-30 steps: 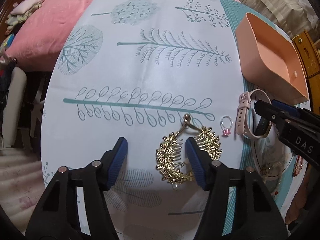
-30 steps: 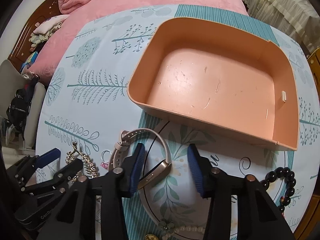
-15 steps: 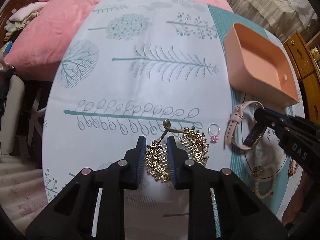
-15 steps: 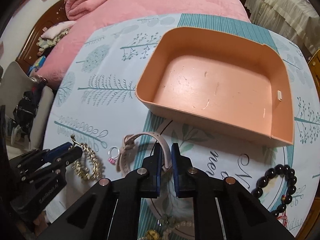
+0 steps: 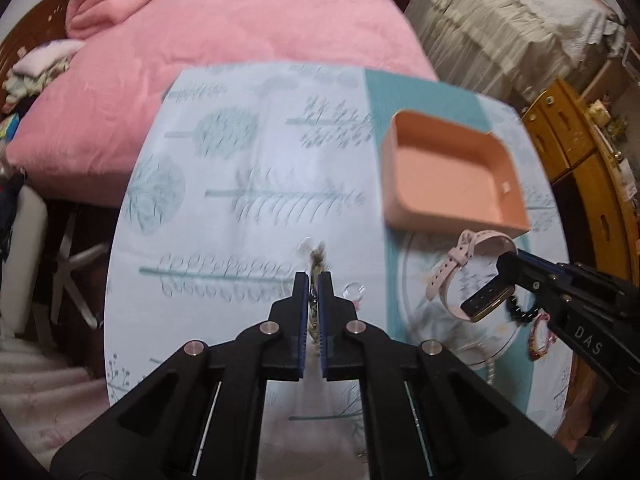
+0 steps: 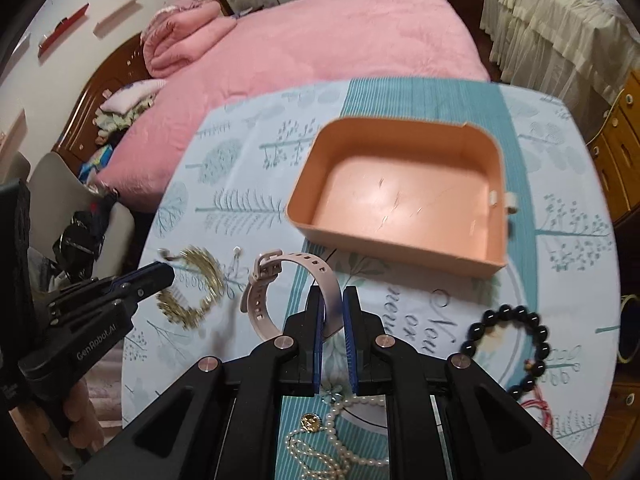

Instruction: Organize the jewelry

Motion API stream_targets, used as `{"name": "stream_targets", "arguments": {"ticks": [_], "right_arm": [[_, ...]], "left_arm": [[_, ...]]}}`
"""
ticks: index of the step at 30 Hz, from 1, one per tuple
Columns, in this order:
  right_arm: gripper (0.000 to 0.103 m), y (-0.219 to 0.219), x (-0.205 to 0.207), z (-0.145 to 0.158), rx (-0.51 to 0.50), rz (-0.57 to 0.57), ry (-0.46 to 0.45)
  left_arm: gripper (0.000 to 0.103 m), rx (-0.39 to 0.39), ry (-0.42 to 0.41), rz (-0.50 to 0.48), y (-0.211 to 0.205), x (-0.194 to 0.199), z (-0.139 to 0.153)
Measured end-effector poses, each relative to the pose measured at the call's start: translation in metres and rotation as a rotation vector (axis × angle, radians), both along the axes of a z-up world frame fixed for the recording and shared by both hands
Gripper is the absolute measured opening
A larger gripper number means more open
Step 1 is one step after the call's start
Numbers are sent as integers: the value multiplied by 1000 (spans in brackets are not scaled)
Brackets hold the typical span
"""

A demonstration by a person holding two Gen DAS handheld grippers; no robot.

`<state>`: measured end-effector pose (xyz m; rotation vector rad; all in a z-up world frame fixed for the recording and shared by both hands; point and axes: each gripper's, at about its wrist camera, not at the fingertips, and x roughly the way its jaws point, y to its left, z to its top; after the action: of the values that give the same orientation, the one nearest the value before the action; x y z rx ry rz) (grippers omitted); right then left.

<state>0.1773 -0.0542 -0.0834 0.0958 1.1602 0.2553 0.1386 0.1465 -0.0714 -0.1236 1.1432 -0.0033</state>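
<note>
The left gripper (image 5: pixel 313 280) is clenched on a gold, leaf-patterned crescent hair comb (image 6: pixel 192 292), which stands edge-on between the blue pads (image 5: pixel 303 320) in the left wrist view and shows as a gilt arc held clear of the cloth in the right wrist view. The right gripper (image 6: pixel 331 294) is clamped on a pale pink watch with a perforated rubber strap (image 6: pixel 272 280), its dark, gold-rimmed face (image 5: pixel 486 303) pinched at the tips and the strap looping up and away. Just beside the left gripper's tips a small clear ring (image 5: pixel 353 290) lies on the round table's white cloth printed with teal trees (image 5: pixel 240 168). Near the right gripper lie a black bead bracelet (image 6: pixel 516 344) and a white pearl strand (image 6: pixel 340 436). Further off stands a shallow peach plastic tray (image 6: pixel 404 196), with nothing in it, and beyond the table a pink bed (image 6: pixel 320 32).
</note>
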Motion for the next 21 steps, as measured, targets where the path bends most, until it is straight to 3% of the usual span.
{"name": "stream_targets", "arguments": {"ticks": [6,9,10,14,21], "right_arm": [[10,-17,1,28,10,-32,-45],[10,-23,2,34,12,-41,-56],[10,-23,3,34,10,-43,-58],[10,-26,4,38,8,-43,-61],[10,-17,0,21,-7,-34,-28]], "left_arm": [[0,17,-63,-48,-13,8,21],[0,-16,-60,-49,-10,13,26],[0,-61,-80,-75,-8,14,26],[0,-110,-21,-85,6,23,17],[0,-89,108,-91,34,31,-24]]}}
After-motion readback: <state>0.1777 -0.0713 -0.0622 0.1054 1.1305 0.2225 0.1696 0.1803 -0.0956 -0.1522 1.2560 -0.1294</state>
